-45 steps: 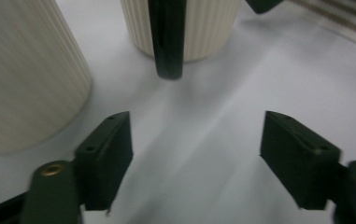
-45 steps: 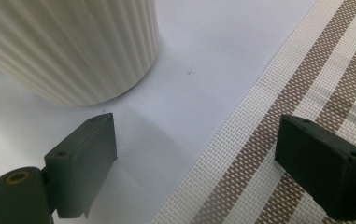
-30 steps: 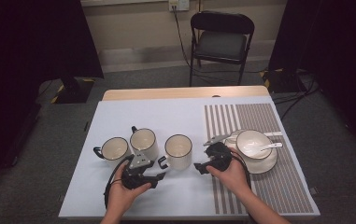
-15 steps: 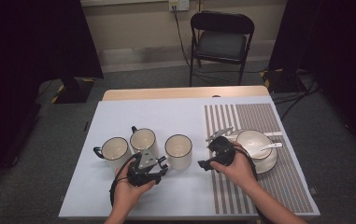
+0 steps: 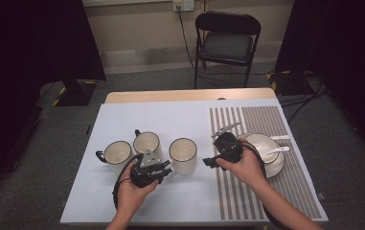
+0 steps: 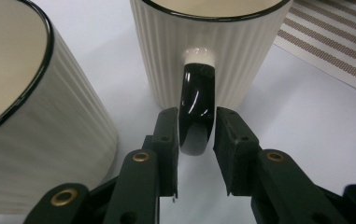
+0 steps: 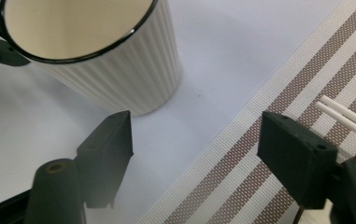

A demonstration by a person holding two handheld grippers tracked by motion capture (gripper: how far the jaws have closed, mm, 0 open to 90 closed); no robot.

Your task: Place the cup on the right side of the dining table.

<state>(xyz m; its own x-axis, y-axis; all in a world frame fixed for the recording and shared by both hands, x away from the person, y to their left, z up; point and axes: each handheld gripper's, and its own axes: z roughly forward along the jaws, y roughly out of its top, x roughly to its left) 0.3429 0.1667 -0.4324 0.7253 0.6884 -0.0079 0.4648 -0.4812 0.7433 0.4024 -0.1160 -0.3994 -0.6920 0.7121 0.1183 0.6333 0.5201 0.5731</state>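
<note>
The black glossy handle [image 6: 195,112] of the rightmost of 3 ribbed cream mugs [image 5: 183,155] on the tabletop [image 5: 122,206] is being gripped: the left gripper [image 6: 195,140] has just been closing, jaws now clamped on the handle. A steady lift is judged next. The right gripper [image 7: 196,140] is spread, holding nothing, above the woven striped placemat [image 7: 269,116].

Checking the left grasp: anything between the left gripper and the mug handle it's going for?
Nothing visible. The black handle of the right-hand mug already sits between the jaws of the left gripper, which have just been closing around it. The middle mug stands off to one side, clear of the jaws.
</note>
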